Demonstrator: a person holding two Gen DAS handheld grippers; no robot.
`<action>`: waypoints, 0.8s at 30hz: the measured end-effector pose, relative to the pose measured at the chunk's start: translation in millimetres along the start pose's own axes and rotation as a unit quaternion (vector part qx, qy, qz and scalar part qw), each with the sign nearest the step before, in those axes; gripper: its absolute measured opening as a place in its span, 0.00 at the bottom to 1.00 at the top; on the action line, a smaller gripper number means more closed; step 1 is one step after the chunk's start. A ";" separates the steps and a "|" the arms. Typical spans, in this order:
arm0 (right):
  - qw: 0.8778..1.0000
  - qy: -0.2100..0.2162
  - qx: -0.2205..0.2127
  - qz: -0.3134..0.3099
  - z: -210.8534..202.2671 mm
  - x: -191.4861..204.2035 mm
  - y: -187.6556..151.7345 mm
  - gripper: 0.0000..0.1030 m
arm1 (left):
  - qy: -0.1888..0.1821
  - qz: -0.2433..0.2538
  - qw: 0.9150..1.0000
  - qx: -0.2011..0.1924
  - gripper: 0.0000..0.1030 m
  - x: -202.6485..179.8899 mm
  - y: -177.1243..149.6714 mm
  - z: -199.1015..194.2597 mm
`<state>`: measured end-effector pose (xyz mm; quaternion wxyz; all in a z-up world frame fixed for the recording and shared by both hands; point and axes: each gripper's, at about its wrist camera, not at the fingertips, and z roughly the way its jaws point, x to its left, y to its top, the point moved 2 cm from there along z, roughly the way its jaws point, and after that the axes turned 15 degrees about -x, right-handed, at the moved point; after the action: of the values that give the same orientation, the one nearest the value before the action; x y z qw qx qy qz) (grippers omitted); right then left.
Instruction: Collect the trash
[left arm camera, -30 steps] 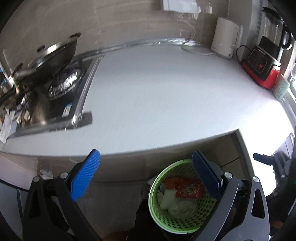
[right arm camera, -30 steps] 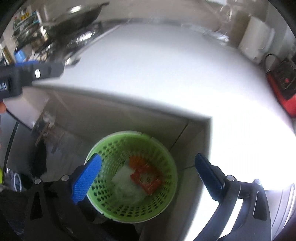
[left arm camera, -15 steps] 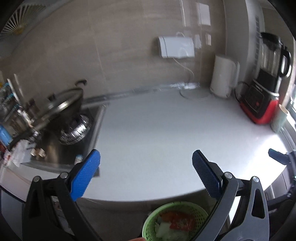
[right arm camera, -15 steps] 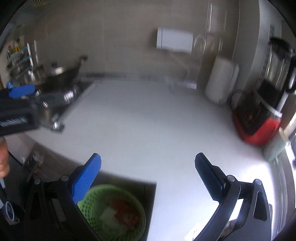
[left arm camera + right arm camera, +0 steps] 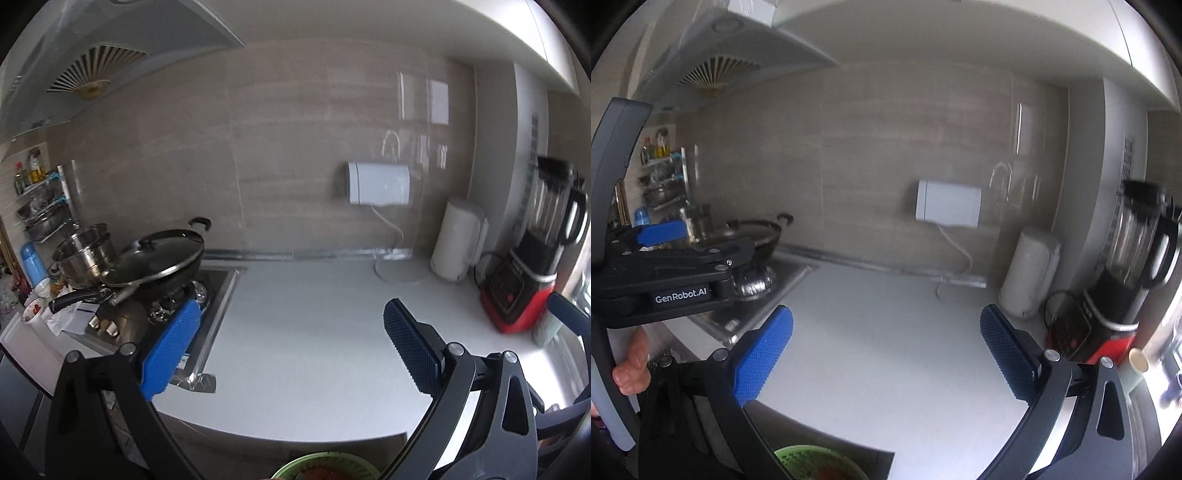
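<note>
Grippers: left gripper [image 5: 291, 347] and right gripper [image 5: 886, 350] both spread wide, empty | view: raised since a second ago, from basket [image 5: 325, 467] up to counter [image 5: 314, 332] | trash: in green basket below counter's front edge, now barely visible | kettle [image 5: 456, 240] at counter's back.

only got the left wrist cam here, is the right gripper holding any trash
observer: No. The right gripper is open, with nothing between its fingers, only bare white counter ahead.
operator: whats that pale thing past the blender, its half hidden for me
observer: It's a pale cup with a round beige top, standing just right of the red-based blender.
operator: can you see my left gripper from there
observer: Yes, its side fills the left edge of the right wrist view. A hand shows below it, thumb against the handle of the left gripper.
</note>
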<state>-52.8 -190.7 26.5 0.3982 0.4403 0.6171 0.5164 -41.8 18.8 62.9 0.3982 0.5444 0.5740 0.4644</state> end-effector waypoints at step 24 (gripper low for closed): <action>0.998 -0.009 -0.048 0.030 -25.1 -23.1 17.8 0.98 | 0.009 0.007 1.000 -0.018 0.93 -13.6 17.4 -13.2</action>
<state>-67.4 -218.6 48.7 0.4086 0.4433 0.5750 0.5531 -48.9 3.6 82.4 0.3994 0.5371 0.5654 0.4820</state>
